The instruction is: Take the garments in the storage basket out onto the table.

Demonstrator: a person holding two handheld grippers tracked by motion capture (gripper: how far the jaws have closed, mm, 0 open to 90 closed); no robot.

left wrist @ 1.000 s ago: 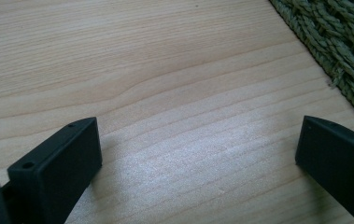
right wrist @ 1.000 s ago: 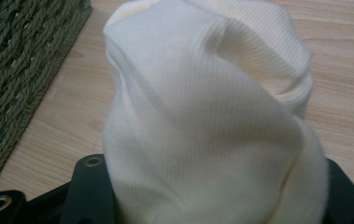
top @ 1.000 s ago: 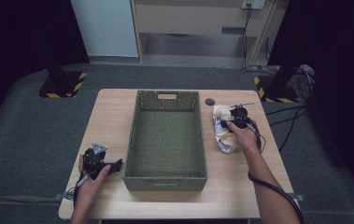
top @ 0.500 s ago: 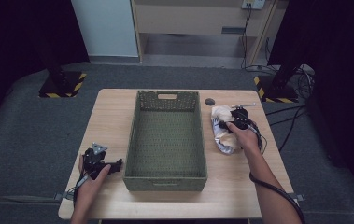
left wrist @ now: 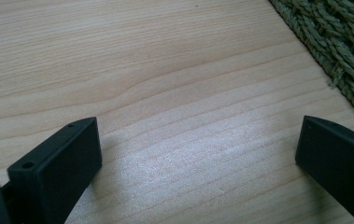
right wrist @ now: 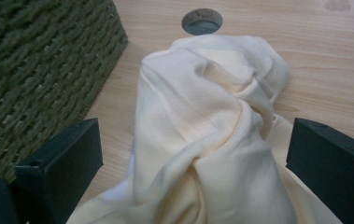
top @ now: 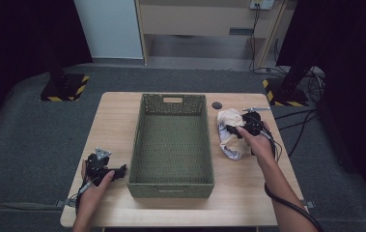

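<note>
A crumpled cream cloth (top: 229, 139) lies on the wooden table right of the green woven basket (top: 173, 99). My right gripper (top: 232, 129) hovers over the cloth. In the right gripper view the cloth (right wrist: 207, 116) bulges up between the two jaws. They have just been opening and now stand wide, with neither pad pressing on the fabric. My left gripper (top: 121, 170) rests near the table's front left, beside the basket's corner. It is open over bare wood (left wrist: 198, 158), with nothing between its jaws.
The basket (right wrist: 34, 70) is empty and takes up the middle of the table; its weave (left wrist: 338, 37) is close to my left gripper. A small dark round disc (top: 217, 105) is set in the tabletop beyond the cloth. Cables trail off the right edge.
My right hand has shifted slightly above the cloth. The left hand and the basket are where they were.
</note>
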